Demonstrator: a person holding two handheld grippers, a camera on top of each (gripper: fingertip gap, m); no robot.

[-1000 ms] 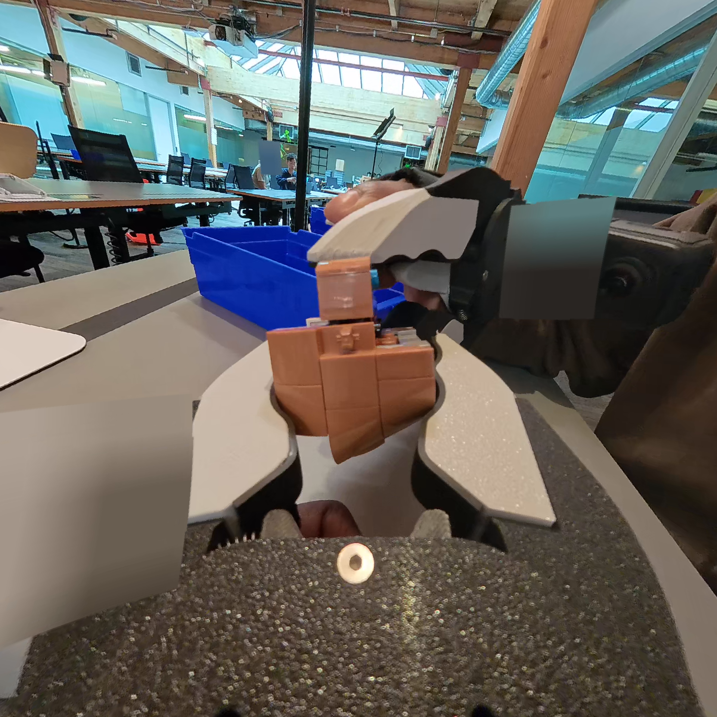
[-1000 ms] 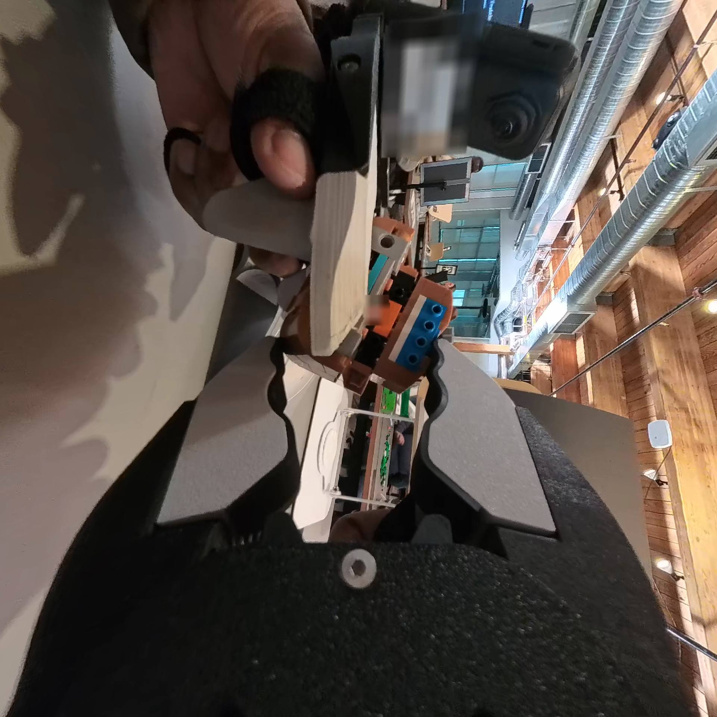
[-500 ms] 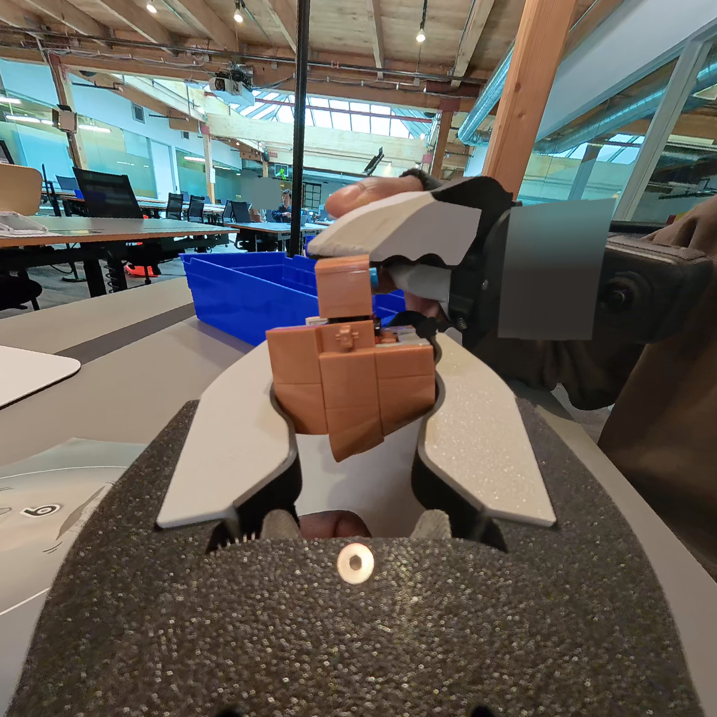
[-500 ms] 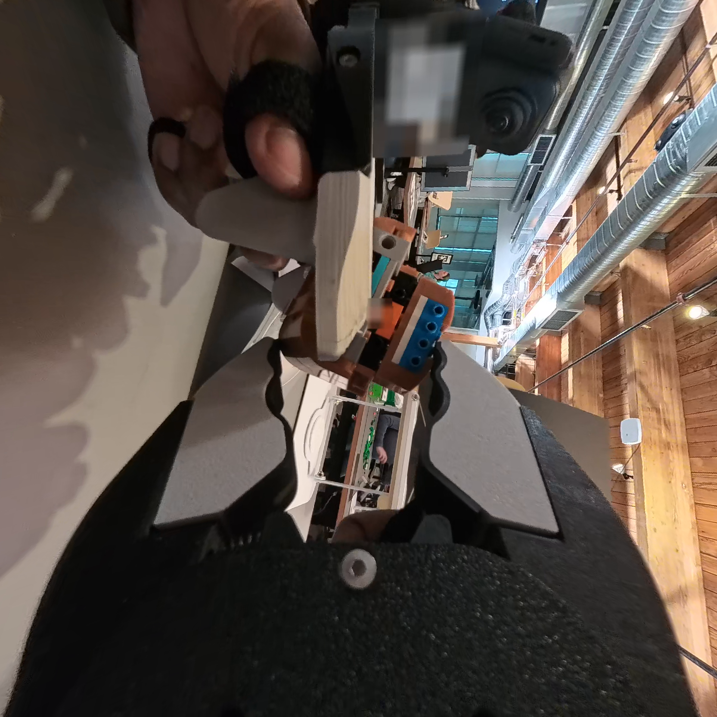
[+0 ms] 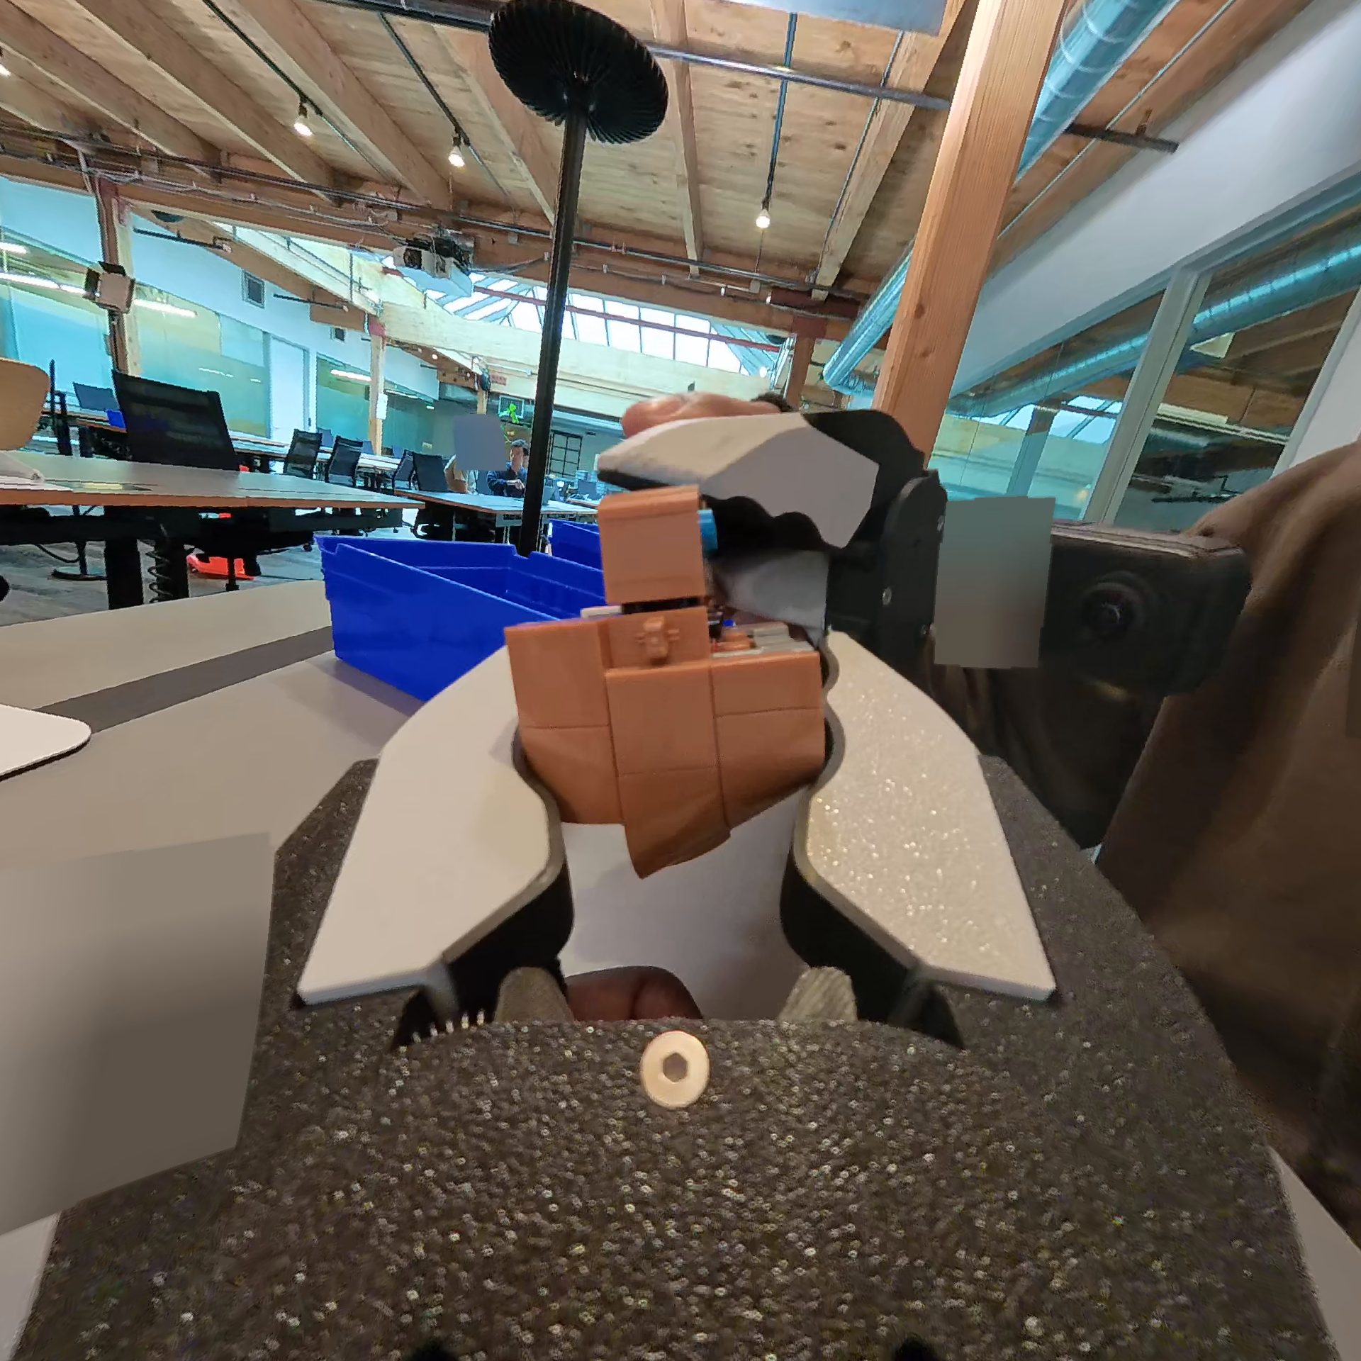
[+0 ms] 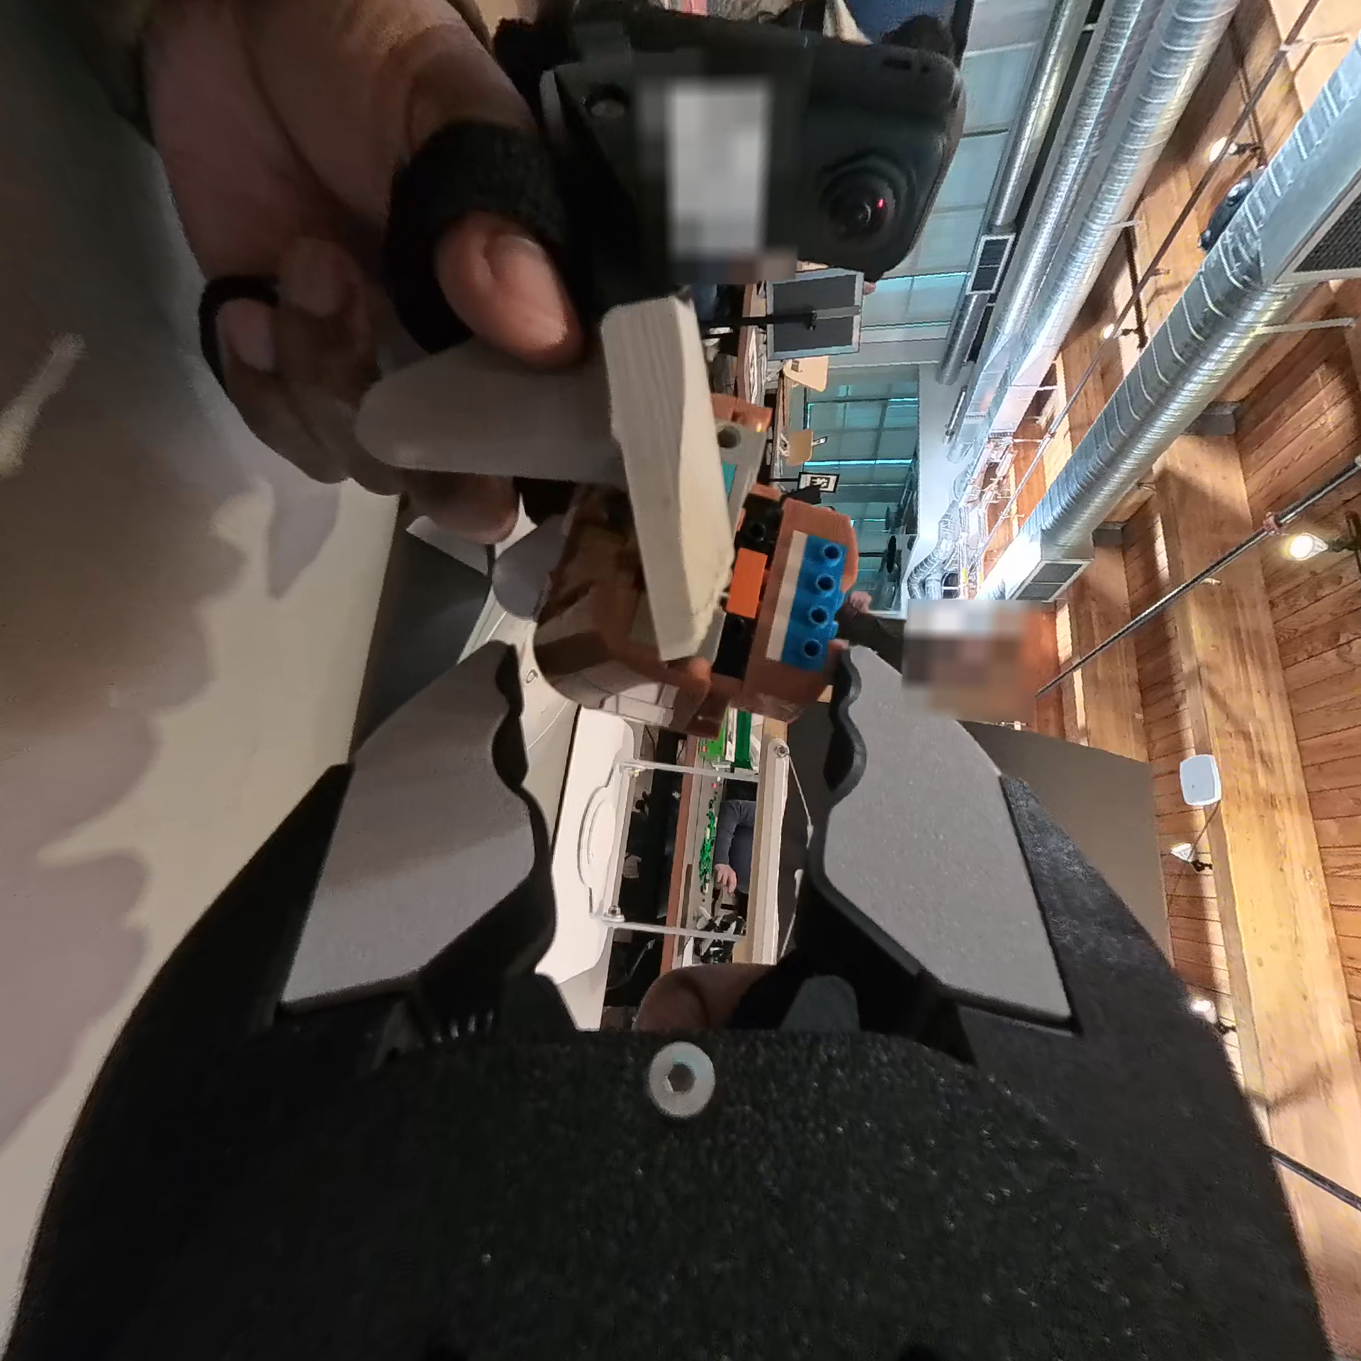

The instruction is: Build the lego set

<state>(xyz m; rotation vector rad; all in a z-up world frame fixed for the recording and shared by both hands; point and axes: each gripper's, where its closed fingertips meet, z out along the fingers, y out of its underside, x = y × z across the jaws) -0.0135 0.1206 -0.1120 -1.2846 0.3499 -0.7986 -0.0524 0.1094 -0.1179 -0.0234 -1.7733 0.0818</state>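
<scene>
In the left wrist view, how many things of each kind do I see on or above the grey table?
Grey two-finger tools: 2, left tool and right tool
Brown brick-built lego model: 1
Blue plastic bins: 2, the second partly hidden behind
White flat tray: 1
Total: 6

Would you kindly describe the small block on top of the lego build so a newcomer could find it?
Start at the left gripper, shut on the brown lego build. Above it, the right gripper pinches the upper brown block. It alone rises above the body, with a light blue piece behind it.
</scene>
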